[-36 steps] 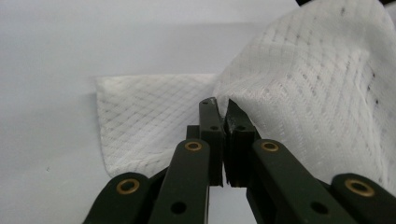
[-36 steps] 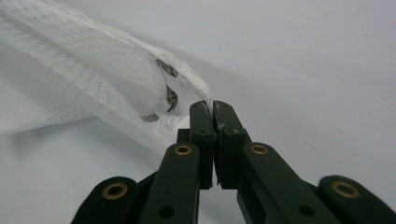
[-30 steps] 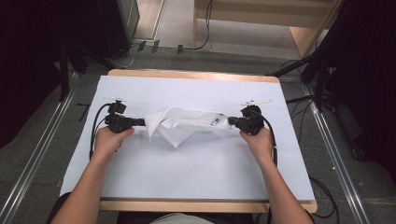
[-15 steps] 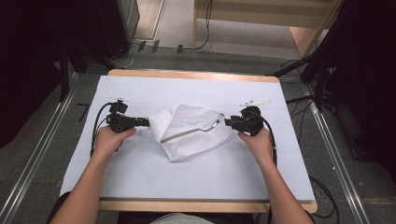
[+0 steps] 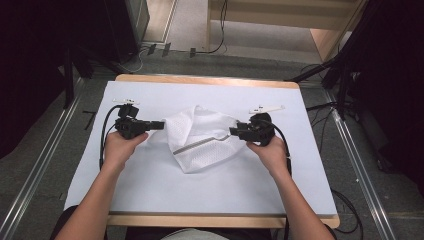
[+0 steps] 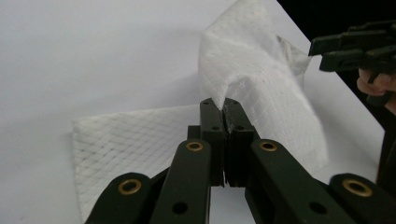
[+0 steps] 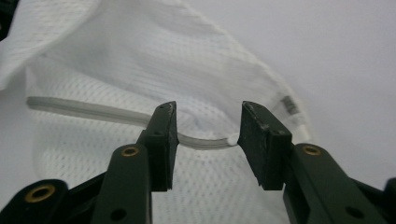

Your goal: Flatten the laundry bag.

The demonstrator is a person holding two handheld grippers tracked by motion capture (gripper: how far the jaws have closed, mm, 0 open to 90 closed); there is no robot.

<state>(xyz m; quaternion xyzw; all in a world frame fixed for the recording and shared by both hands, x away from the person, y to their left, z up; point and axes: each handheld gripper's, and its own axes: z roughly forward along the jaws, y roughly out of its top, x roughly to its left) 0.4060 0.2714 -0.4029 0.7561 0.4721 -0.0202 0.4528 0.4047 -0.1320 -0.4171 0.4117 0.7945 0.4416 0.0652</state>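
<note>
We hold two matte black plastic grippers: the left gripper (image 6: 225, 140) and right gripper (image 7: 205, 140) both have flat-sided jaws with brass-ringed pivot holes, black cables looping from their bodies. Our forearms are bare, unsleeved.

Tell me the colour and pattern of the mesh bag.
White mesh bag with fine netting; right gripper view shows it best.

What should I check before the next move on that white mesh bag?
1. Left tool shut on the mesh bag edge: ok.
2. Right tool gripping: not ok, jaws apart after just opening.
3. Zipper strip end between the right jaws: ok.
4. Right pads touching the zipper strip: cannot tell.
5. Bag flat on the white sheet: not ok, bunched.
</note>
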